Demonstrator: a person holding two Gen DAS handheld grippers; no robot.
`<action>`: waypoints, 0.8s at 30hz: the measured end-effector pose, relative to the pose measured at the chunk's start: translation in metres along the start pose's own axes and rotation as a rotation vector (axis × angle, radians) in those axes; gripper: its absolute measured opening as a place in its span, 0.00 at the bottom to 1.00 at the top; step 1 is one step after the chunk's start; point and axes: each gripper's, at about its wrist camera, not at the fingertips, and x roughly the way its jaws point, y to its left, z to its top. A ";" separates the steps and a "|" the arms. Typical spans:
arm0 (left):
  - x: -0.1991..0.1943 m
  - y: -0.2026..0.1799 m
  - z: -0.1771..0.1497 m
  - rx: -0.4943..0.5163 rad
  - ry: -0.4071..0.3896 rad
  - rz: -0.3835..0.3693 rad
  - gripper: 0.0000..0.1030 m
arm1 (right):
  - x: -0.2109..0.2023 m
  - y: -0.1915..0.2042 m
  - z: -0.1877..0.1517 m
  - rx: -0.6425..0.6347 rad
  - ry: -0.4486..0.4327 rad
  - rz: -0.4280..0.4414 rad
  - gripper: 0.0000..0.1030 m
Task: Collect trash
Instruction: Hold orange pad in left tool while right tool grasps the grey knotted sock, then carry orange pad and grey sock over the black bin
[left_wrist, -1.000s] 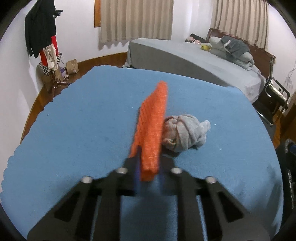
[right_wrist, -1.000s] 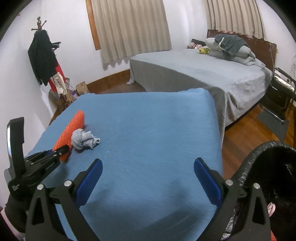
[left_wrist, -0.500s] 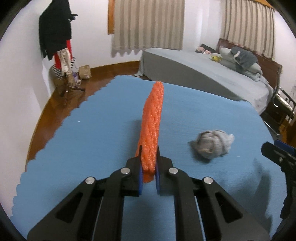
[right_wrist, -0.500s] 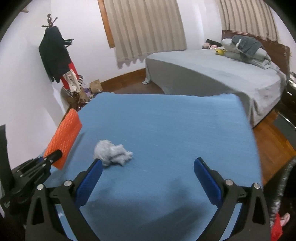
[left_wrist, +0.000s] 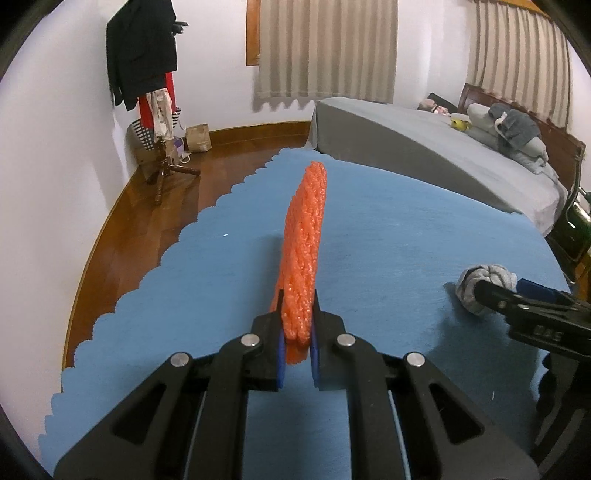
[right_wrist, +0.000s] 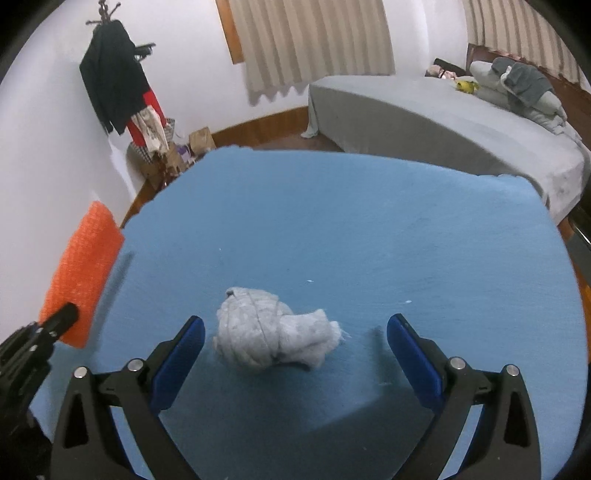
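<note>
My left gripper is shut on a flat orange bubble-wrap sheet and holds it on edge above the blue table. The sheet also shows at the left of the right wrist view. A crumpled grey wad lies on the blue table. My right gripper is open, its blue pads on either side of the wad, close to it. In the left wrist view the wad is partly hidden behind the right gripper's finger.
A grey bed with pillows stands beyond the table at the right. A coat stand with dark clothes and bags is by the left wall. Wooden floor surrounds the table's scalloped left edge.
My right gripper has swung left and moved in on the grey wad, which now sits between its open fingers. My left gripper has carried the orange sheet to the left, away from the wad.
</note>
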 end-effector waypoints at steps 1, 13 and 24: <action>0.000 0.001 0.000 -0.002 0.001 0.001 0.09 | 0.004 0.002 0.001 -0.007 0.010 -0.004 0.90; -0.009 -0.004 0.001 0.003 -0.012 -0.006 0.09 | -0.013 0.003 0.002 -0.022 0.012 0.095 0.46; -0.050 -0.040 -0.005 0.047 -0.048 -0.079 0.09 | -0.094 -0.019 -0.011 -0.011 -0.102 0.101 0.46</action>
